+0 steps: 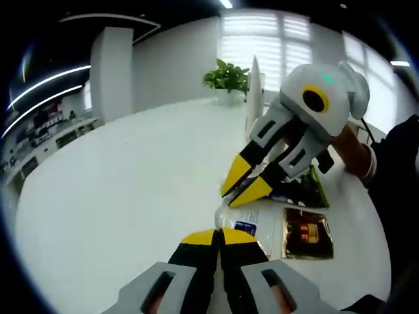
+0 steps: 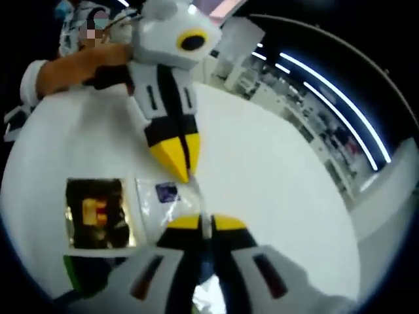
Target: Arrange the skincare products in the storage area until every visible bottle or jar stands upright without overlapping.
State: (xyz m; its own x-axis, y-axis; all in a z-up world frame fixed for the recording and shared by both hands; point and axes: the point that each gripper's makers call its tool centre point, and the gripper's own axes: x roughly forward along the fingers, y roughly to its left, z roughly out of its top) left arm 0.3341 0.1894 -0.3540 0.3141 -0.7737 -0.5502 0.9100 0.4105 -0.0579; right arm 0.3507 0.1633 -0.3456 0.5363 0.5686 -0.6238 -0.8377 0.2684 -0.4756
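Left gripper (image 1: 218, 237): bottom centre, we see fingers pressed together on a clear sachet (image 1: 252, 221).
Right gripper (image 2: 206, 223): fingers pinch the same sachet.
Counter (image 1: 118, 196): white.

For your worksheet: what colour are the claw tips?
Yellow, on black fingers; clearest on the right claw in the left gripper view.

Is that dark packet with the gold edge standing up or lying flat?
Lying flat. The dark gold-edged packet shows its whole printed face upward on the white table, beside a clear packet.
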